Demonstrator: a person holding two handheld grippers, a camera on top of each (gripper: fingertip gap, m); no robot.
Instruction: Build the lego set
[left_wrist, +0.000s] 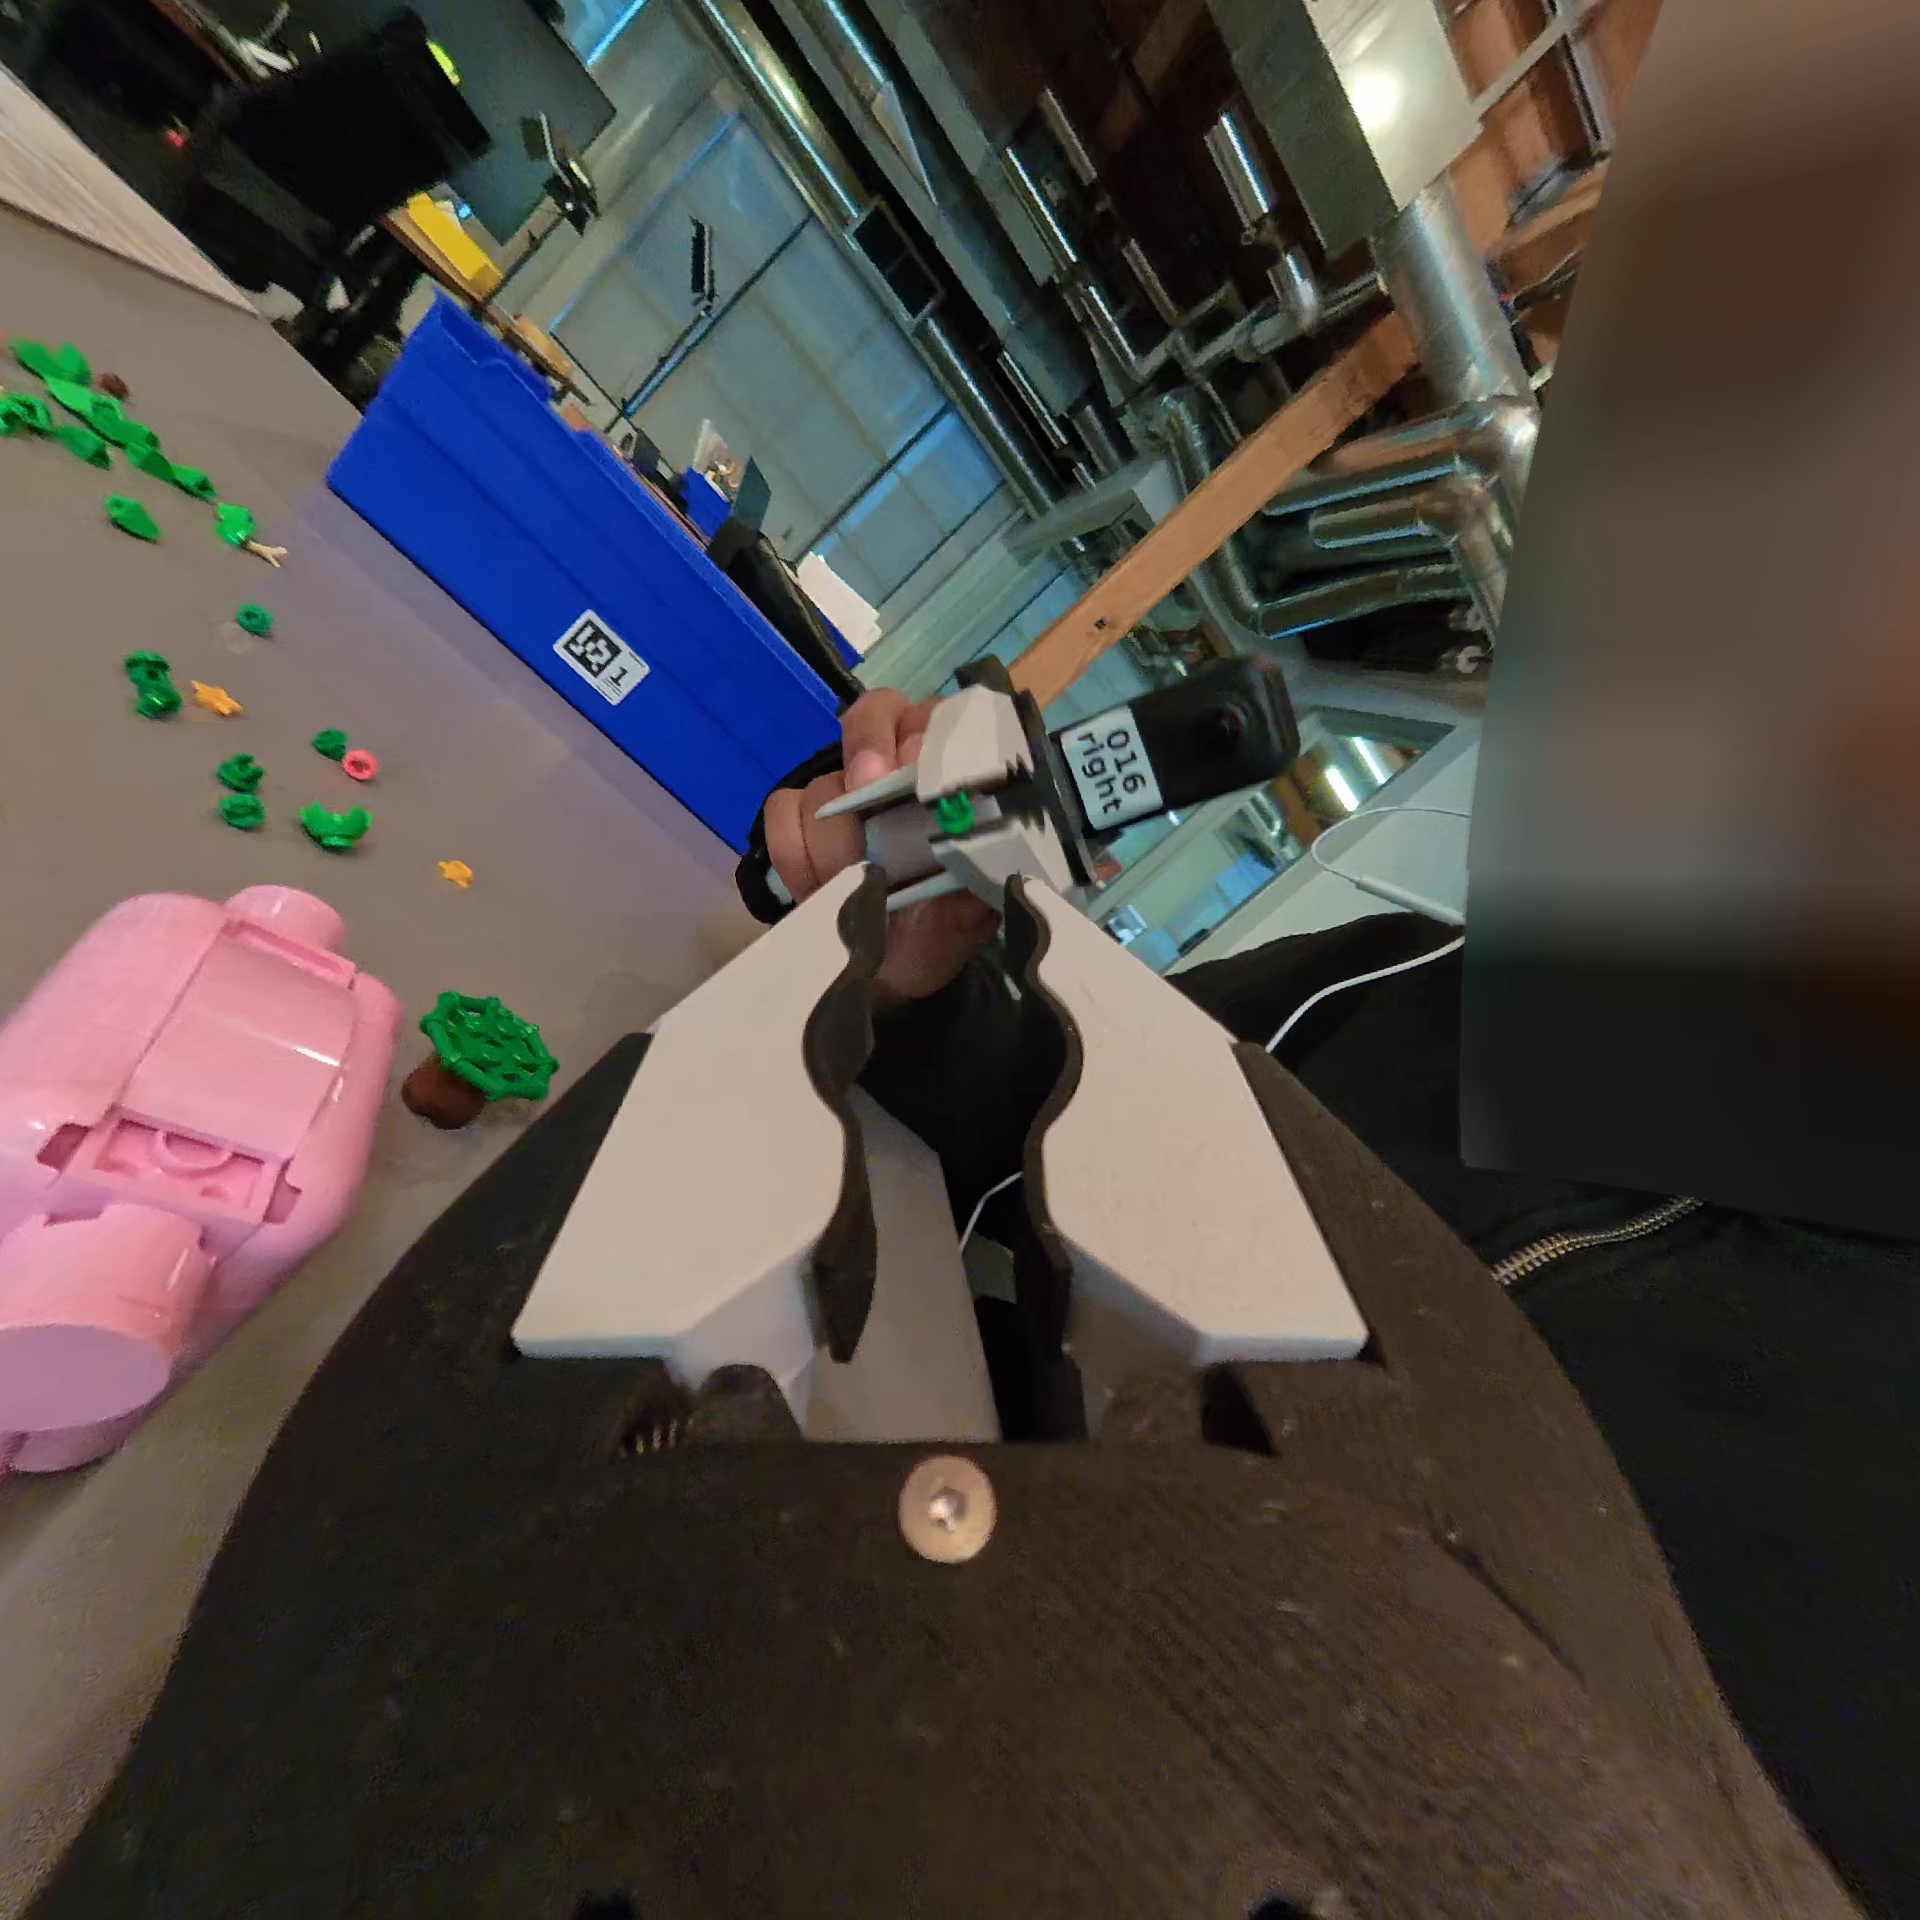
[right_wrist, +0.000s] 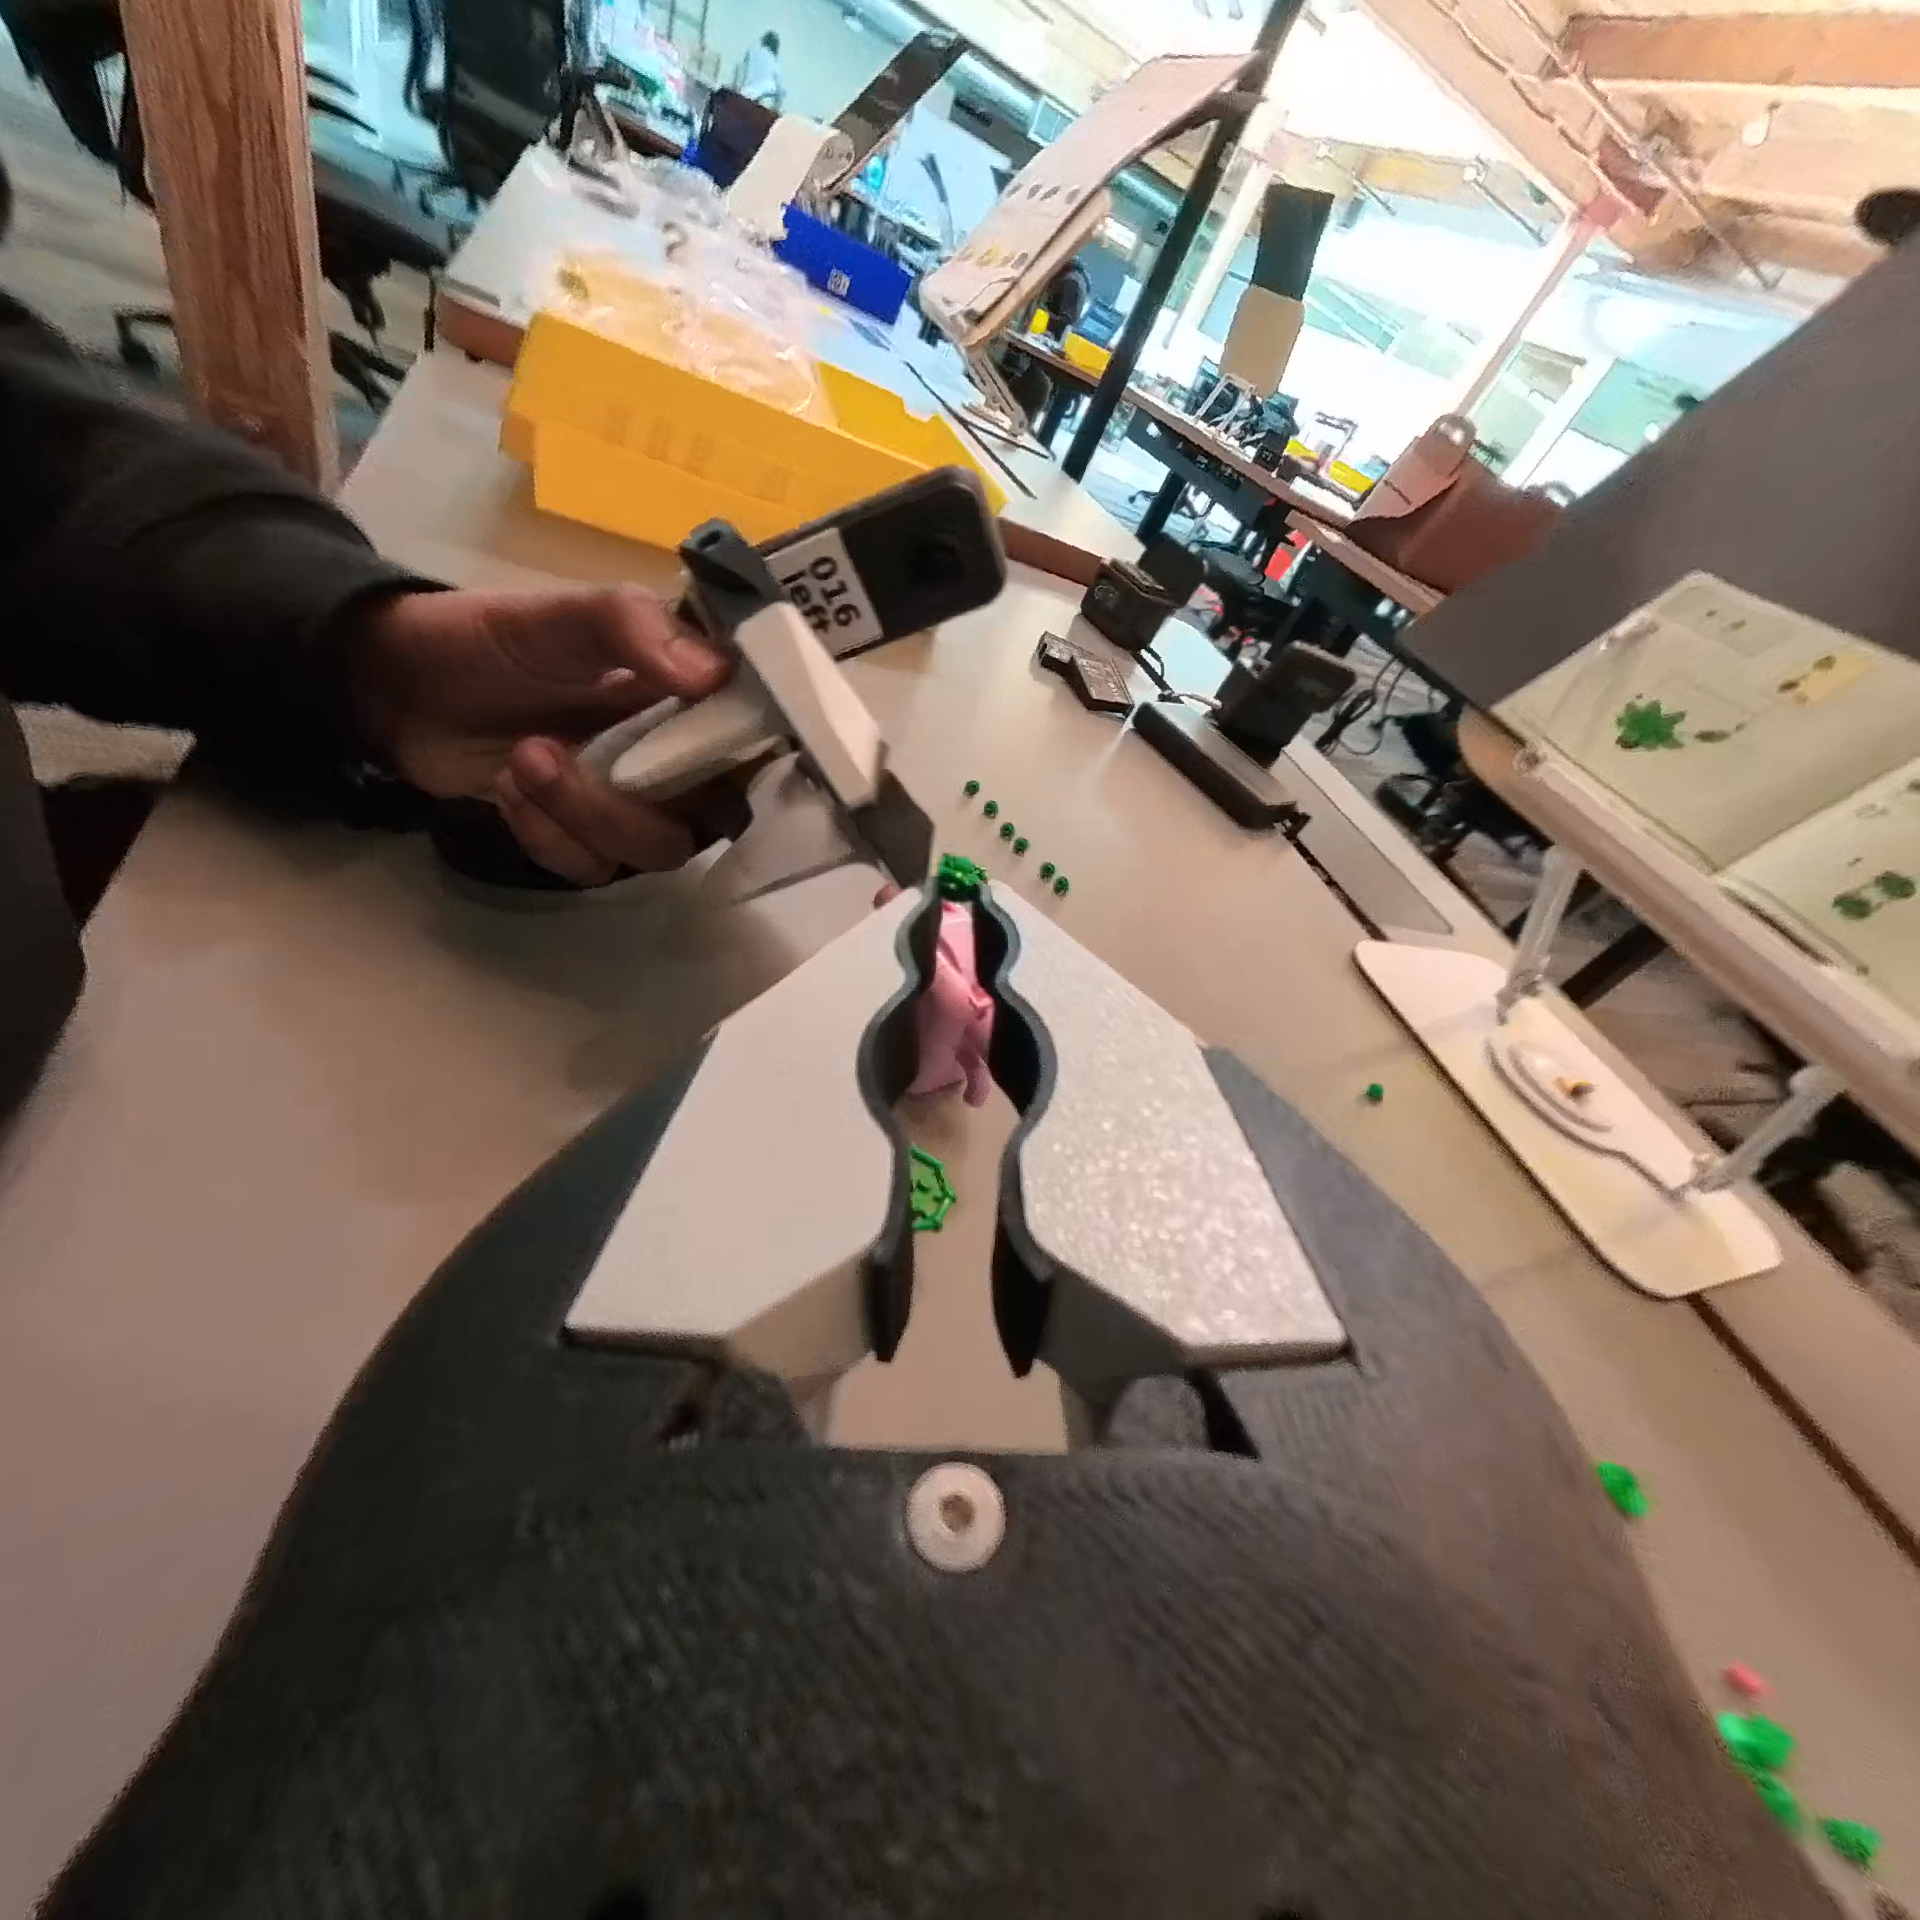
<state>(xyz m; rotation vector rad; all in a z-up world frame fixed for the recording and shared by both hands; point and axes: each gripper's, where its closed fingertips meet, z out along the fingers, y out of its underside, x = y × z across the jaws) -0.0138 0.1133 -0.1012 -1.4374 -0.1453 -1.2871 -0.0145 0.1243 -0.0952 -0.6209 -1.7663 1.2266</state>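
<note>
My right gripper (right_wrist: 954, 900) is shut on a small green leaf piece (right_wrist: 956, 876), pinched at the fingertips and held above the table. In the left wrist view the right gripper (left_wrist: 954, 826) shows with the green piece (left_wrist: 951, 812). My left gripper (left_wrist: 940, 881) is open and empty, its tips just short of the right gripper; in the right wrist view it (right_wrist: 883, 862) is beside the green piece. A pink Lego build (left_wrist: 177, 1091) lies on the grey table, also seen between the right fingers (right_wrist: 951, 1023). A green round leaf on a brown stem (left_wrist: 483, 1044) stands next to it.
Loose green leaves (left_wrist: 104, 426) and small orange and pink bits (left_wrist: 358, 767) lie scattered at the left. A blue bin (left_wrist: 540, 540) stands behind them. A yellow bin (right_wrist: 675, 436), a row of green studs (right_wrist: 1013, 831), black devices (right_wrist: 1205, 758) and an instruction booklet on a stand (right_wrist: 1714, 748) lie beyond. My left and right fingertips are right by each other.
</note>
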